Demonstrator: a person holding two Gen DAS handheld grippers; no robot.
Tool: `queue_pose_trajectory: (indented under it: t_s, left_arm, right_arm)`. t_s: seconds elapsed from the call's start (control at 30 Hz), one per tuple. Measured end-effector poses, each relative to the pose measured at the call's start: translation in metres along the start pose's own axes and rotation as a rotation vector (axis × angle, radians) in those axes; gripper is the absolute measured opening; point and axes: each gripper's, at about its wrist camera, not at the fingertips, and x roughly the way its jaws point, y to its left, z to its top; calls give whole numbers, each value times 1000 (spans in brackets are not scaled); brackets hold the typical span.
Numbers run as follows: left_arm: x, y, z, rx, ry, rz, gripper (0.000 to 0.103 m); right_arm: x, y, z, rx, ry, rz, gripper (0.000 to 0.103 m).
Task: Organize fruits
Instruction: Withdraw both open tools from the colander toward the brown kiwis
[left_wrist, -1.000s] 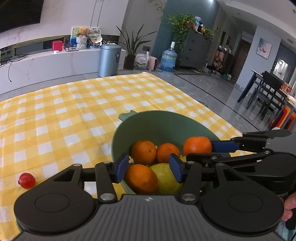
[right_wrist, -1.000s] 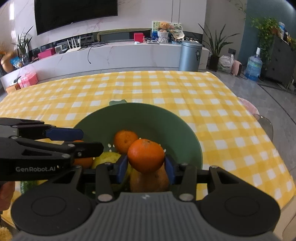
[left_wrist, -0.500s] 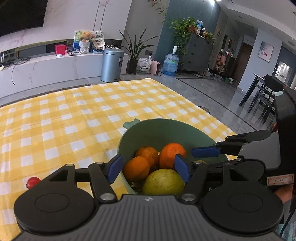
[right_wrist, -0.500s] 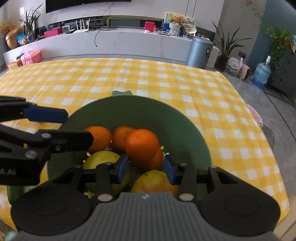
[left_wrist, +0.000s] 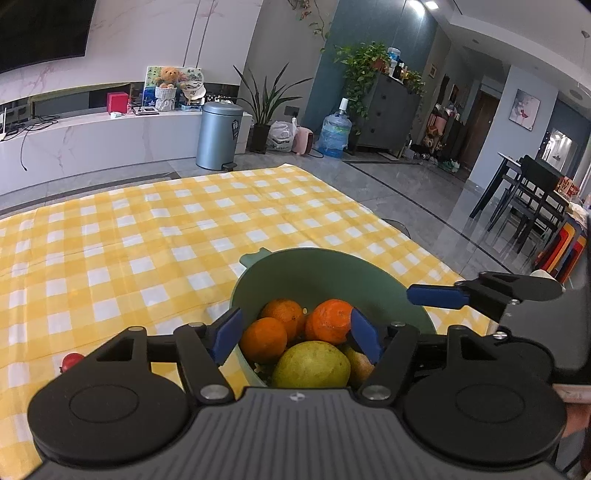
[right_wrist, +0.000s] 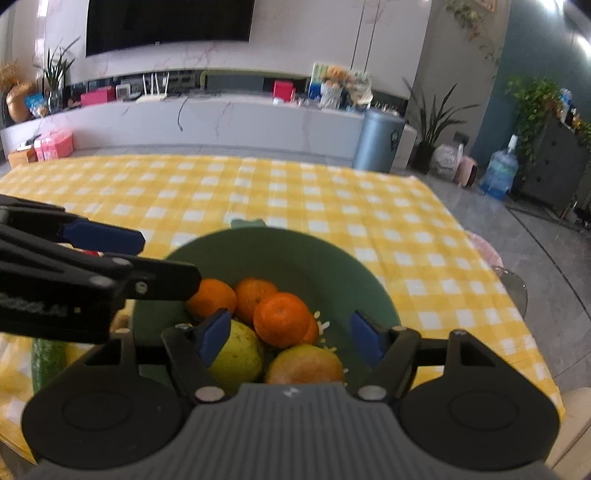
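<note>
From the left wrist camera, the left gripper (left_wrist: 295, 334) hangs above the near side of the green bowl (left_wrist: 325, 266) at lower centre, its jaws just spread wide and clamping nothing; oranges (left_wrist: 264, 339) and a yellow-green pear (left_wrist: 312, 363) lie below. A small red fruit (left_wrist: 72, 361) sits on the checked cloth (left_wrist: 147, 229) at lower left, well apart from the bowl (likely this hand's next reach).

From the right wrist camera, the right gripper (right_wrist: 290, 334) has likewise just been opening, with the top orange (right_wrist: 282, 319) resting loose in the bowl (right_wrist: 280, 251). A green vegetable-like thing (right_wrist: 48, 362) lies at lower left.
</note>
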Motion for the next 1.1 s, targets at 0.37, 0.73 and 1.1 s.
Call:
queue_pose_trajectory:
  t_s: [0.37, 0.73, 1.1]
  left_arm:
    - [-24, 5, -12, 35, 35, 75, 78]
    - [-53, 39, -26, 20, 112, 151, 78]
    - [-50, 61, -55, -24, 218, 141, 57]
  right_arm:
    - [-38, 22, -23, 104, -128, 43, 74]
    - [-48, 50, -44, 65, -180, 145, 60]
    - [-26, 88, -63, -42, -18, 317, 30]
